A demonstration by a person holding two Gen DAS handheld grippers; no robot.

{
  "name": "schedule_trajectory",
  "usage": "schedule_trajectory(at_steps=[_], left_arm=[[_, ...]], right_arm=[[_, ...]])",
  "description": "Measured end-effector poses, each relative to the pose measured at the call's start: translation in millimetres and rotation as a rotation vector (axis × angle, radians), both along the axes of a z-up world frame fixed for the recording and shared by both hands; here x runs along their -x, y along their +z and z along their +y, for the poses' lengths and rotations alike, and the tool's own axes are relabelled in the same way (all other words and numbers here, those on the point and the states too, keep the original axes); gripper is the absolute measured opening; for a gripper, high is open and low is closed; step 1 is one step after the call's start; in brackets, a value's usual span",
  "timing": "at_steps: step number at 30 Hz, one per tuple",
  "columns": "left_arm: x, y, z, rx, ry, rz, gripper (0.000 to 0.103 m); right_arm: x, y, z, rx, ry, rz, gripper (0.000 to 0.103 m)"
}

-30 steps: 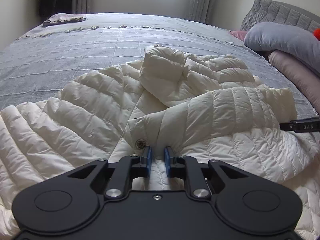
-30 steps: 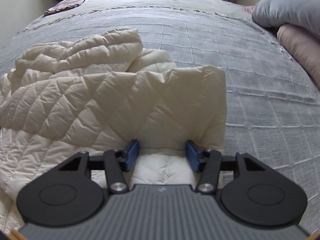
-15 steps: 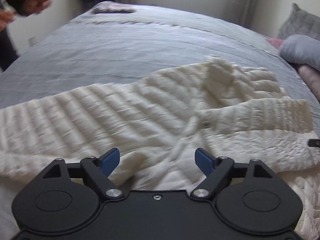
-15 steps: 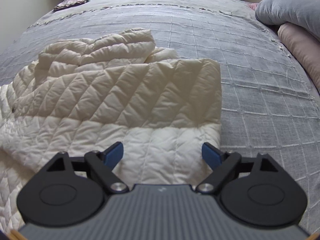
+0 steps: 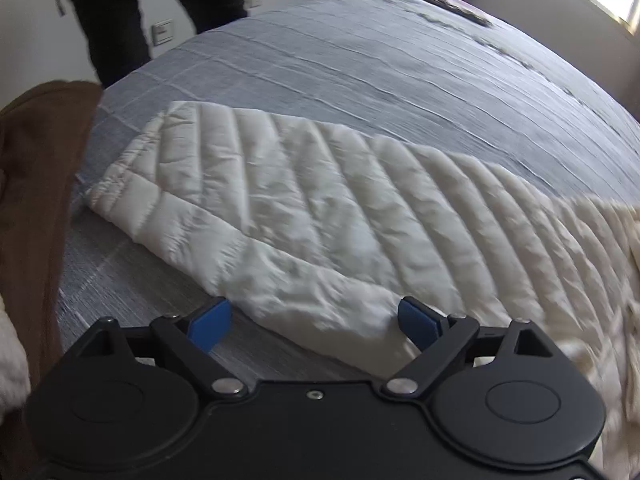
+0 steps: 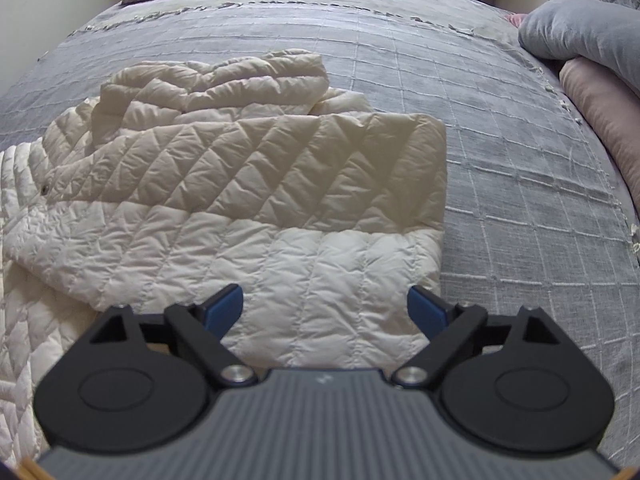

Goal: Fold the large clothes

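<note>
My cream-white quilted puffer jacket (image 6: 248, 184) lies partly folded on the grey bedspread, one sleeve (image 5: 320, 216) stretched out flat leftward.

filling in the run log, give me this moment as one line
left hand-held gripper: opening, empty | right hand-held gripper: opening, empty | cream quilted puffer jacket: partly folded on grey bedspread

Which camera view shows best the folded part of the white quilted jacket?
The right wrist view. There the folded part lies sharp and whole on the jacket, its straight edge toward the pillows. The left wrist view shows only a blurred, unfolded stretch of the jacket on the bed.
</note>
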State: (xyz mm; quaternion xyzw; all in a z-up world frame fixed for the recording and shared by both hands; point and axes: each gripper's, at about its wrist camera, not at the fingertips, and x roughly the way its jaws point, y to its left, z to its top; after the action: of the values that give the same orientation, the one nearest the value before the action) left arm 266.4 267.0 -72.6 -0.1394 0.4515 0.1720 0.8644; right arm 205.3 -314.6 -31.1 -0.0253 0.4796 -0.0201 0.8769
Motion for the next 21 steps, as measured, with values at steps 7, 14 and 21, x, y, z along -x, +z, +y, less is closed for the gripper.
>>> schedule_trajectory(at_steps=[7,14,21], left_arm=[[-7.5,-11.3,39.9,0.073,0.165,-0.139,0.075],[-9.8,7.7,31.7,0.104,0.104,-0.301,0.010],[-14.1,75.5,-68.2,0.071,-0.243,-0.504,0.006]], right_arm=[[-10.1,-4.2,1.1,0.012,-0.007,0.001,0.090],[-14.3,-11.9,4.4,0.031,0.007,0.014,0.090],[-10.8,-1.8,2.2,0.025,0.008,-0.009,0.090]])
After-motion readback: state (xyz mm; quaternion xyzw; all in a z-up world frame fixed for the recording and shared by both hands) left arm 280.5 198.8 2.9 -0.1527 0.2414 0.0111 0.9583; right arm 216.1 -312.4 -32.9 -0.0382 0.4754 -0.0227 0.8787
